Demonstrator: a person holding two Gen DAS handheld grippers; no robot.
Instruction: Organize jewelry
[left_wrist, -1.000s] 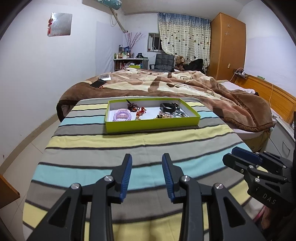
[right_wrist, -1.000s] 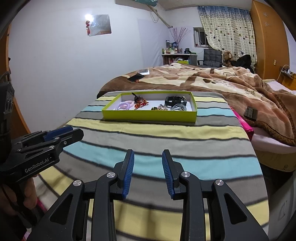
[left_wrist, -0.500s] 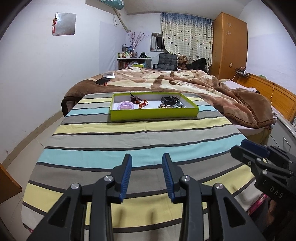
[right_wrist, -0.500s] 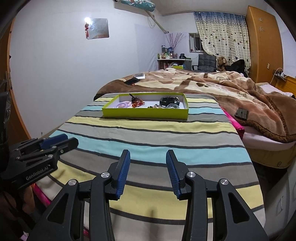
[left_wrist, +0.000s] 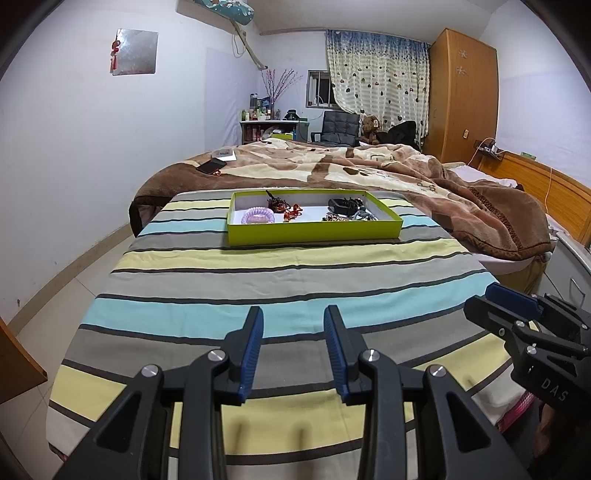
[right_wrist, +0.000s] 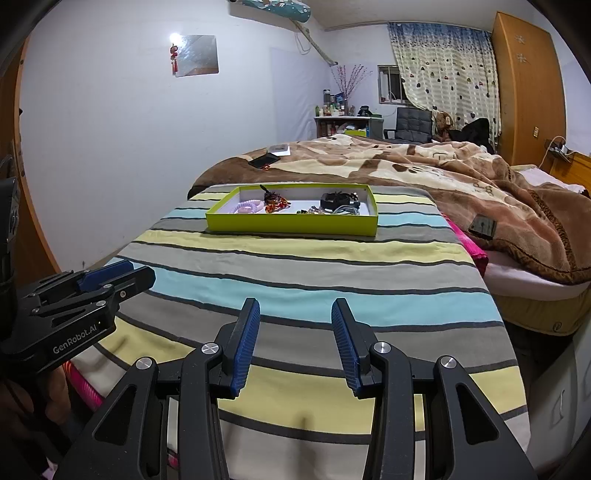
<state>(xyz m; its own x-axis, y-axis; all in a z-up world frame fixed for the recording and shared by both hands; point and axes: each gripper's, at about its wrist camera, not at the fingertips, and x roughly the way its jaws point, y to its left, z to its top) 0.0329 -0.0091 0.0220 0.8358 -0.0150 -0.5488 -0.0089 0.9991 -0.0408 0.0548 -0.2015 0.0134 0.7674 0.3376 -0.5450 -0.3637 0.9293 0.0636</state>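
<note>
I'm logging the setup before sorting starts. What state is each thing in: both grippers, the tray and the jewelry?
left gripper: open, empty, above the striped cloth.
right gripper: jaws just opened wider, nothing between them.
green tray: lidless, flat on the cloth.
pink coil bracelet: lying inside the tray, left end.
black watch: lying inside the tray, right part.

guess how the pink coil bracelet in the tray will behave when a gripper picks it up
The pink coil bracelet looks like springy plastic, so probably light and squashy between pads. Its glossy loops may slip. Lying flat in the tray, it seems unlikely to roll.
</note>
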